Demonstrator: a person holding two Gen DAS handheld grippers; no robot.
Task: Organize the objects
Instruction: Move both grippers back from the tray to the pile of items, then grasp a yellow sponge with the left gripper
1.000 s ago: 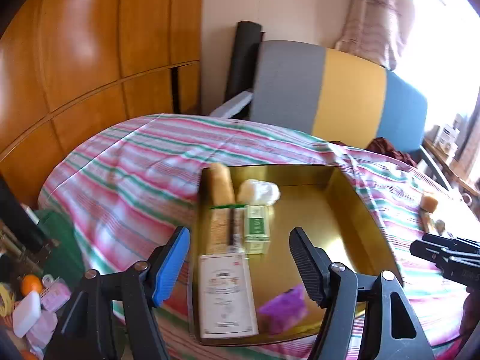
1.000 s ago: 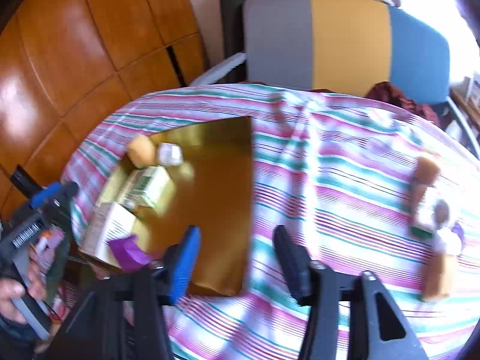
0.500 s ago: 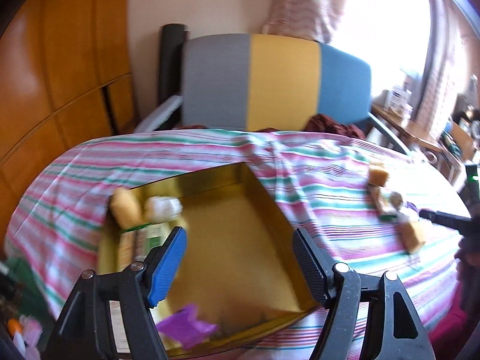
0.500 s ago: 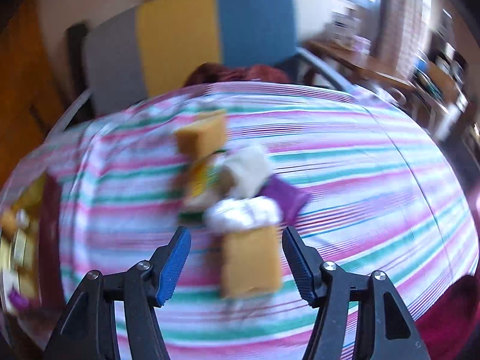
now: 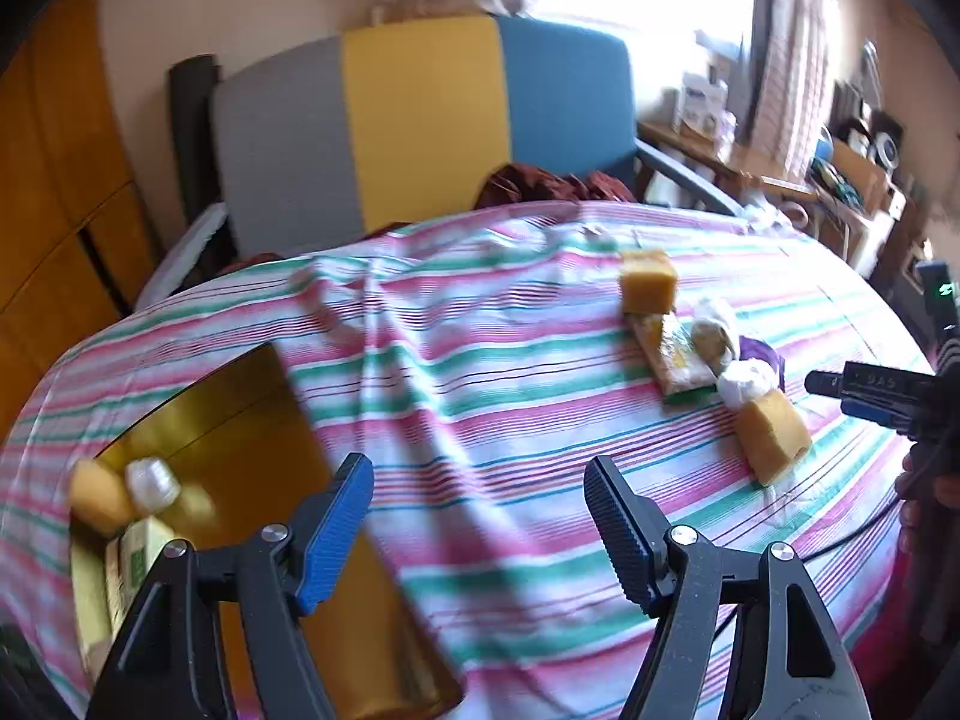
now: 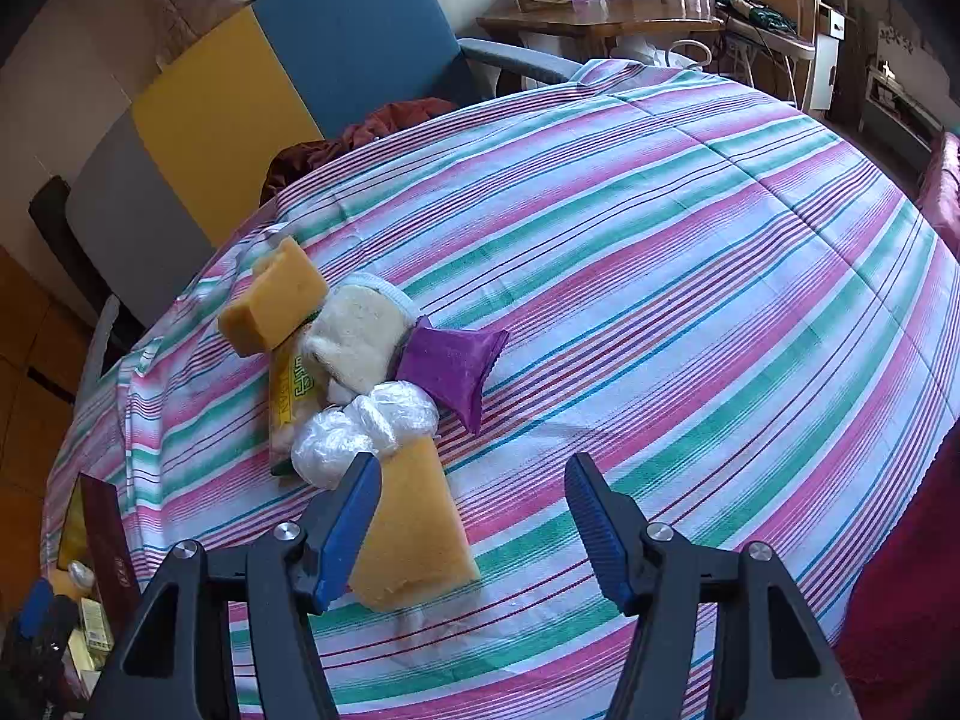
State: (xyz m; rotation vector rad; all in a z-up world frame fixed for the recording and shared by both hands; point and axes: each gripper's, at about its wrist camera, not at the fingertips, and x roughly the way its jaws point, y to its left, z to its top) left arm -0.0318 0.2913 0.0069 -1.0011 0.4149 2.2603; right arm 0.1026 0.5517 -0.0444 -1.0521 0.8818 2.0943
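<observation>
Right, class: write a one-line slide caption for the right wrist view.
Open right gripper hovers over the striped cloth beside a yellow sponge, plastic wrap and a purple packet.

A: Gold box [image 5: 252, 438] in the left view is smeared, near corner hidden behind the left gripper [image 5: 477, 528]. Items inside unreadable.
B: Right view: box [image 6: 99, 546] cut at the frame edge. Nearest sponge [image 6: 414, 540] partly behind the blue fingers [image 6: 348, 528]. Snack packet [image 6: 288, 396] mostly buried, print illegible.
</observation>
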